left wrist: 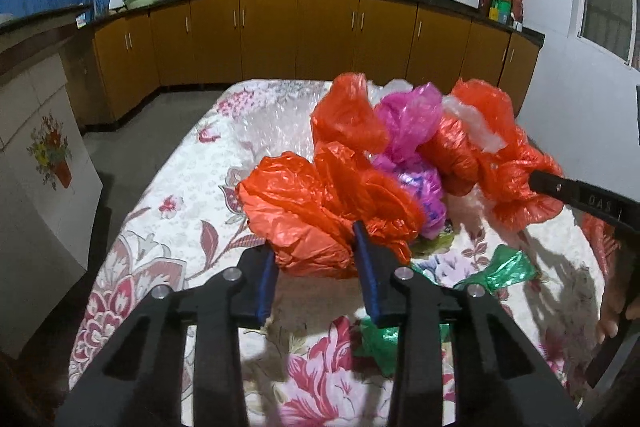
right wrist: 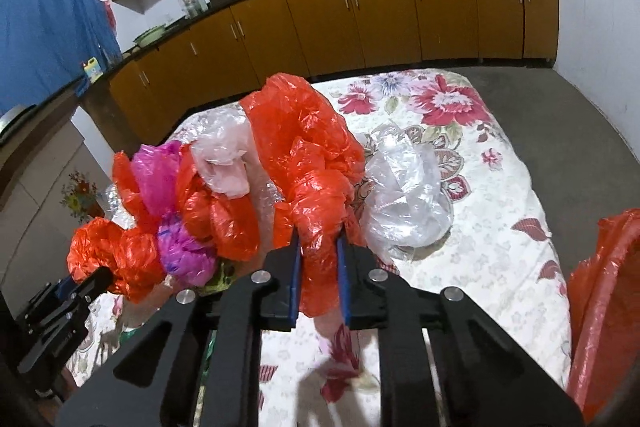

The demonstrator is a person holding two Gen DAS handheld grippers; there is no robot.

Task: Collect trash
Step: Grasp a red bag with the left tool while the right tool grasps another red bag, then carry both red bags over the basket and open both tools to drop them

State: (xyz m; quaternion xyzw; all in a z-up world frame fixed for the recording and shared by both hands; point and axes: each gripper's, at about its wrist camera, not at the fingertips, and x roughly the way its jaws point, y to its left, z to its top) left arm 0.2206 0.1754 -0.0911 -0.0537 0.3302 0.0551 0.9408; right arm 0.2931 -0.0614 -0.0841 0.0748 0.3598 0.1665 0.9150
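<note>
A crumpled bundle of orange plastic bags point(left wrist: 320, 203), with a pink bag point(left wrist: 408, 123) and a whitish one tangled in it, stretches over the floral-clothed table point(left wrist: 160, 227). My left gripper point(left wrist: 316, 247) is shut on the bundle's near orange end, blue pads pressing the plastic. At the right, the right gripper point(left wrist: 538, 181) pinches the other orange end. In the right wrist view, my right gripper point(right wrist: 318, 239) is shut on the orange plastic point(right wrist: 312, 155). The left gripper point(right wrist: 100, 279) holds the far left end, its jaws hidden by plastic.
A clear plastic bag point(right wrist: 404, 195) lies on the cloth just right of the bundle. Green plastic scraps point(left wrist: 504, 269) lie under it. A large orange bag point(right wrist: 600, 307) stands at the table's right edge. Wooden cabinets point(left wrist: 280, 39) line the far wall.
</note>
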